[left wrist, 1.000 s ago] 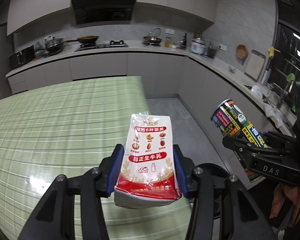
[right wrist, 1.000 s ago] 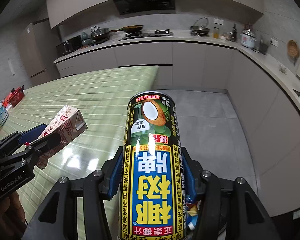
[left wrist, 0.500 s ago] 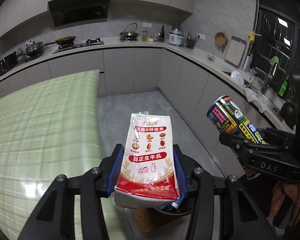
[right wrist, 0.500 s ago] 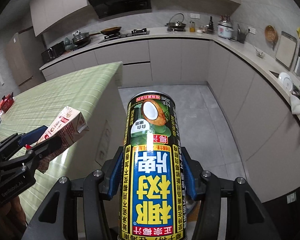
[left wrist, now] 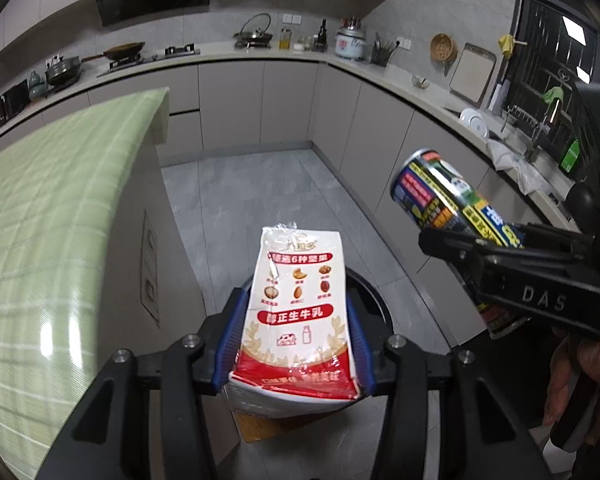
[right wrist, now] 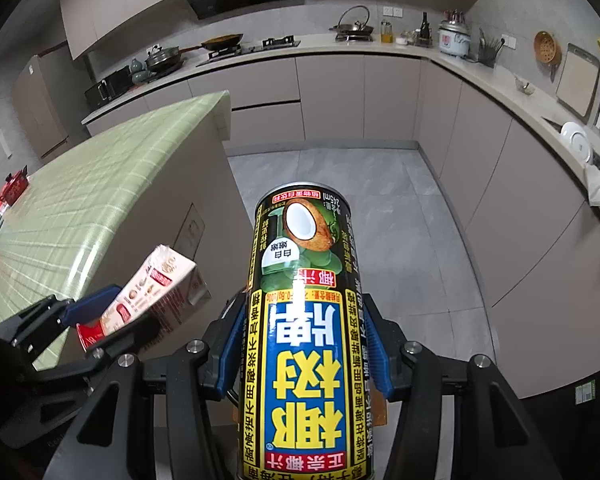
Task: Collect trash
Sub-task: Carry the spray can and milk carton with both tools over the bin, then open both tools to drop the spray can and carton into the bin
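Left wrist view: your left gripper [left wrist: 296,332] clamps milk carton [left wrist: 298,304] directly over bin [left wrist: 374,296], while right gripper [right wrist: 304,344], clamped on can [right wrist: 306,320], sits farther at 3 o'clock.

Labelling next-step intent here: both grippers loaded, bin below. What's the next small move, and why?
Probably lower the left gripper a little and open it. It is shut on the red-and-white milk carton, which hangs over the round black trash bin on the grey floor beside the counter. The right gripper, shut on the yellow-and-blue coconut juice can, sits off to the side and can follow.
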A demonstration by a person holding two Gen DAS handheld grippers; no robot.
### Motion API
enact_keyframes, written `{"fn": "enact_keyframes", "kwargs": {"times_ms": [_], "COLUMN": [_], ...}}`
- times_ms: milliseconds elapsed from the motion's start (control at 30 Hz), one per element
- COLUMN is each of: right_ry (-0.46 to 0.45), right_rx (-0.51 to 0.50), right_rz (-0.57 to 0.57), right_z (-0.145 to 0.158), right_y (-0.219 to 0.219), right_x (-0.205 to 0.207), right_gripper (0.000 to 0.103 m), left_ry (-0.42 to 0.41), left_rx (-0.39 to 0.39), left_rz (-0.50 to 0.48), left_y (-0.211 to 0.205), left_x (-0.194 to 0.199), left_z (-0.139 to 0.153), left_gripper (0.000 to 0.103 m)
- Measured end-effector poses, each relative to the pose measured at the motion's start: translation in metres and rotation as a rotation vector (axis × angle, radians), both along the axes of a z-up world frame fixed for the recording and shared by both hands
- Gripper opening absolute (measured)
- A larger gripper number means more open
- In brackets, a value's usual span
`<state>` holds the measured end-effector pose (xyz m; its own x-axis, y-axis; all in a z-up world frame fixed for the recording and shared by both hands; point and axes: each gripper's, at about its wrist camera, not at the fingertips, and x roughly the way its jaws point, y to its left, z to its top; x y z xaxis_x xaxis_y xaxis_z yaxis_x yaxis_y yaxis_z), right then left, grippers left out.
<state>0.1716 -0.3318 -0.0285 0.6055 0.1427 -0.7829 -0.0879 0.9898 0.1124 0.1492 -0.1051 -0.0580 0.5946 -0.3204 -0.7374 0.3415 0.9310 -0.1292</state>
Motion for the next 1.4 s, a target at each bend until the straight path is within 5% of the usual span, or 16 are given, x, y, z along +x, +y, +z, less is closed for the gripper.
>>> {"fn": "enact_keyframes", "kwargs": {"times_ms": [700,733,800,833,867,1033,1400], "right_ry": [0.158,0.163,0.185,0.204,0.203,0.153,0.063], "right_rx": [0.037,0.059,0.142,0.143,0.146,0.065,-0.045], "right_rz": [0.091,0.098,0.101,0.067,0.049,-0.059,-0.113], "right_z": [-0.099,-0.101,-0.110,-0.111,-0.110,-0.096,-0.066], "right_y": [-0.002,-0.002,-0.007,-0.012,-0.017,-0.041,-0.057], "right_x": [0.046,0.050,0.066,0.071,0.073,0.065,-0.004], "right_gripper": [0.055,0.056,0.069,0.103,0.103,0.103,0.103], "left_ry": [0.127,0.124,0.158,0.141,0.123,0.150,0.070], "left_rx": [0.007,-0.001,0.040,0.060,0.074,0.094,0.111], "left_rz": [0.105,0.108,0.122,0.147,0.176,0.274,0.216], "left_y": [-0.033,-0.035,-0.037,-0.035,-0.033,-0.009,-0.004], "left_x": [0.011,0.012,0.016,0.012,0.010,0.003,-0.036], "left_z": [-0.089,-0.093,-0.102,-0.102,-0.099,-0.093,-0.040], "left_gripper": [0.050,0.051,0.075,0.090,0.097,0.102,0.103]}}
